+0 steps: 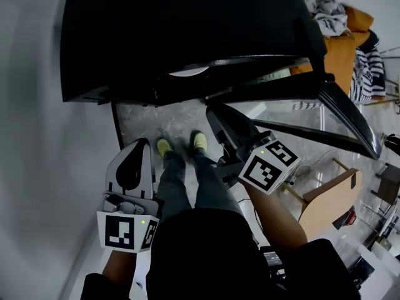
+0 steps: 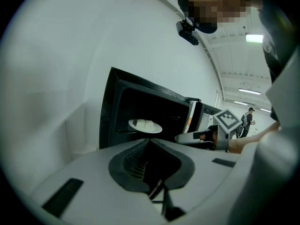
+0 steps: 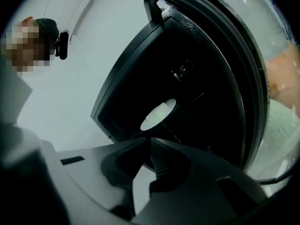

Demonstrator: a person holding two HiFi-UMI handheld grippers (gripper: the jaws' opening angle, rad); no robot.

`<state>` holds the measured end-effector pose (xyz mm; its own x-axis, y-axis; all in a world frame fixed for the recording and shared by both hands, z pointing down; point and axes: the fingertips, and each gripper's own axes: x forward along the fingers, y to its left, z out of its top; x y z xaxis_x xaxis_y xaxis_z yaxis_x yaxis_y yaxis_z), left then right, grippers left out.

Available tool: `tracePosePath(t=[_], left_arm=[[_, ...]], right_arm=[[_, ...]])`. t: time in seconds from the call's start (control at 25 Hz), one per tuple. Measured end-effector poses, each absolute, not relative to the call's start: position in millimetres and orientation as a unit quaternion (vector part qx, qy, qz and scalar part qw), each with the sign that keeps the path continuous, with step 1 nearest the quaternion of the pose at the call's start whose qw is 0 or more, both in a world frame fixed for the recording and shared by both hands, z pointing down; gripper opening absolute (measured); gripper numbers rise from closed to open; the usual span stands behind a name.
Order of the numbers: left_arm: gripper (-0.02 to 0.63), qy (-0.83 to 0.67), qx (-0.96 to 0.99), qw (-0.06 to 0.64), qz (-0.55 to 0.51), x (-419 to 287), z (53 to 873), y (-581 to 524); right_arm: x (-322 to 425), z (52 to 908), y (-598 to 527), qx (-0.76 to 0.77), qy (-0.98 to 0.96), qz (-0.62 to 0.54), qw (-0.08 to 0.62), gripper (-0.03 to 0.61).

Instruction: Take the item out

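A black oven (image 1: pixel 187 30) stands with its door (image 1: pixel 340 108) swung open to the right. Inside on a rack sits a white plate (image 2: pixel 145 125) with pale food on it; its rim shows in the head view (image 1: pixel 187 72), and the right gripper view has the plate (image 3: pixel 158 114) deep in the dark cavity. My left gripper (image 1: pixel 141 144) is low and short of the oven front, shut and holding nothing. My right gripper (image 1: pixel 214 109) is at the oven's mouth below the plate, shut too, with nothing in it. It shows from the side in the left gripper view (image 2: pixel 197 137).
A white wall runs along the left. Orange and striped clothes (image 1: pixel 350 42) lie behind the door at the right. A wooden board (image 1: pixel 331 199) and cables are on the floor to the right. My legs and yellow shoes (image 1: pixel 199 141) are under the oven front.
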<state>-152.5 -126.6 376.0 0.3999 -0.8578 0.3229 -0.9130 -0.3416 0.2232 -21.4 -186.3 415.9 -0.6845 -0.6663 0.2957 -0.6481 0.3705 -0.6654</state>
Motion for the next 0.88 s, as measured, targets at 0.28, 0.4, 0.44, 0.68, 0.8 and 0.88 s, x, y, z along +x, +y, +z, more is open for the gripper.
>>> tracePosePath(t=[0.28, 0.4, 0.44, 0.68, 0.8, 0.88], left_arm=[[0.009, -0.532, 0.822, 0.184, 0.085, -144.3, 396.7, -131.6], [0.009, -0.535, 0.821, 0.183, 0.08, -143.5, 394.0, -134.0], [0.009, -0.536, 0.821, 0.183, 0.08, -144.0, 394.2, -135.5], [0.009, -0.532, 0.818, 0.202, 0.086, -141.2, 404.1, -140.6], [0.009, -0.528, 0.822, 0.194, 0.091, -135.9, 405.8, -141.0], [0.008, -0.524, 0.825, 0.19, 0.089, -133.0, 404.1, -141.4]], right_arm=[[-23.7, 422.7, -212.7, -0.408, 0.802, -0.43, 0.069, 0.063], [-29.2, 428.7, -221.2, -0.402, 0.795, -0.447, 0.081, 0.098], [-31.2, 430.3, -224.4, -0.399, 0.794, -0.45, 0.085, 0.104], [-43.2, 430.5, -243.2, -0.388, 0.79, -0.461, 0.114, 0.104], [-48.5, 429.5, -249.6, -0.382, 0.786, -0.469, 0.125, 0.106], [-52.3, 429.7, -254.2, -0.375, 0.785, -0.475, 0.132, 0.104]])
